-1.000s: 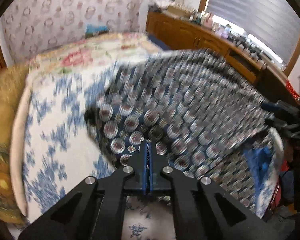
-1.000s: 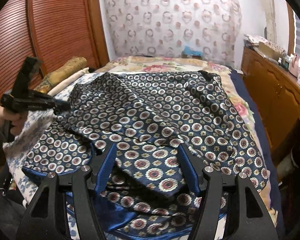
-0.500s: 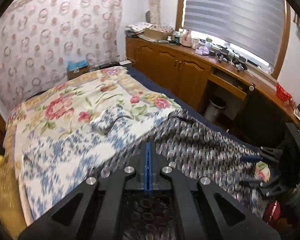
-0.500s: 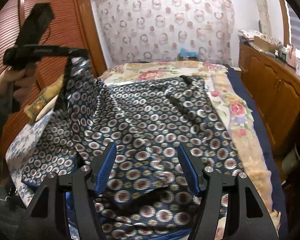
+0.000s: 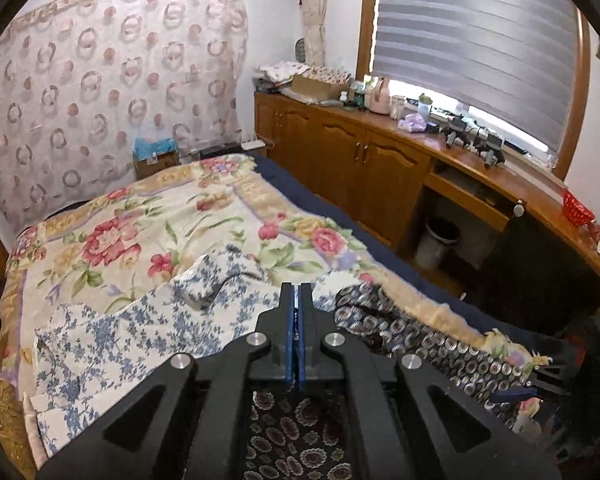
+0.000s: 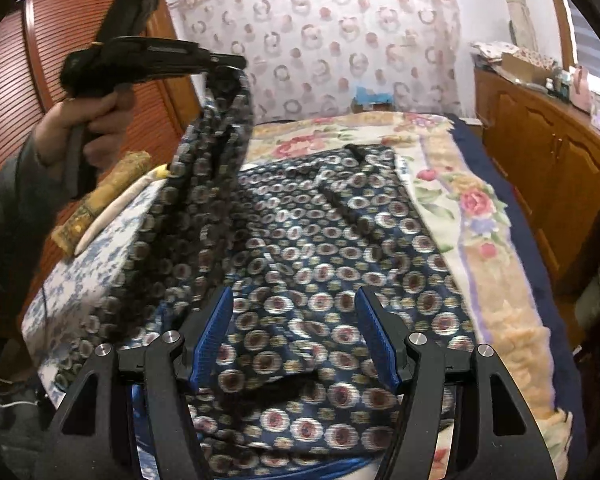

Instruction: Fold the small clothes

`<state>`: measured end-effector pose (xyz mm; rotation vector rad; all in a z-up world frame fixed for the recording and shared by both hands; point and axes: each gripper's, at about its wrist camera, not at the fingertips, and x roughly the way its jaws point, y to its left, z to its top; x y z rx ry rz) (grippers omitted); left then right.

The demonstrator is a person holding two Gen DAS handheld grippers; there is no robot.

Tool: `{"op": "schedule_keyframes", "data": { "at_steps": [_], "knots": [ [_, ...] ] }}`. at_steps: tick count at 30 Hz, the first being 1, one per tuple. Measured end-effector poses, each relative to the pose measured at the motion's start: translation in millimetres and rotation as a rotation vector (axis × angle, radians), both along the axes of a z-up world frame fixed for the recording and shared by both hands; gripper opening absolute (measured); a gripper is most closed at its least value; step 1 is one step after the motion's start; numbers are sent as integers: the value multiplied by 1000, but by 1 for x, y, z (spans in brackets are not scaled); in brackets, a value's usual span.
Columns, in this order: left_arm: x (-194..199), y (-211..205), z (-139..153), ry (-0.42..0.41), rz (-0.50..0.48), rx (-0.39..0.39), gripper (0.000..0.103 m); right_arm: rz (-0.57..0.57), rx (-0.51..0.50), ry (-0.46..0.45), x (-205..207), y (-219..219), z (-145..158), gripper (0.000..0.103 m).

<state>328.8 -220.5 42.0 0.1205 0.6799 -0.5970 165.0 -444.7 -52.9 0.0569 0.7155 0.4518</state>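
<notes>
A dark blue garment [image 6: 320,248] with a round medallion print lies spread on the bed. My left gripper [image 5: 298,300] is shut on one edge of it and holds that edge high, so the cloth hangs in a steep fold; the right wrist view shows this gripper [image 6: 236,65] at upper left with cloth draping from it. Below the left gripper the garment [image 5: 400,328] trails over the bed's right side. My right gripper [image 6: 296,332] is open and empty, low over the near part of the garment.
The bed has a floral blanket [image 5: 148,224] and a blue-and-white flowered cloth [image 5: 132,332]. Wooden cabinets [image 5: 364,164] and a cluttered counter run along the right. A wooden wardrobe [image 6: 20,80] stands left, with a rolled cushion [image 6: 108,192] beside it.
My left gripper has risen with the garment's edge, from bed level to well above it, pulling the cloth up. My right gripper has stayed open over the near garment.
</notes>
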Motion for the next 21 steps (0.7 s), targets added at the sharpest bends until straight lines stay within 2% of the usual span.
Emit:
{"op": "schedule_keyframes", "data": {
  "at_steps": [4, 7, 8, 10, 11, 12, 13, 14, 17, 21],
  "knots": [
    [-2, 11, -10, 32, 9, 25, 6, 51, 14, 21, -1, 19, -2, 65],
    [-11, 23, -17, 44, 2, 30, 16, 108, -1, 55, -1, 38, -9, 64],
    [-14, 27, -20, 47, -3, 30, 20, 121, -14, 63, -1, 43, -12, 63],
    [-22, 33, -25, 52, -10, 37, 26, 142, -46, 85, 1, 52, -18, 55],
    [-26, 38, -29, 53, -13, 44, 32, 139, -65, 93, 2, 54, -20, 43],
    [-31, 40, -33, 56, -17, 50, 34, 135, -84, 100, 3, 56, -22, 19],
    [-36, 43, -36, 61, -23, 53, 35, 136, -98, 105, 4, 55, -23, 5],
    [-41, 47, -41, 70, -31, 54, 36, 131, -110, 99, 4, 54, -21, 1],
    [-57, 57, -55, 92, -43, 51, 38, 35, -132, 43, 5, 38, -5, 1],
    [-81, 70, -72, 123, -67, 45, 43, -192, -190, -15, 6, 4, 15, 3]
  ]
}}
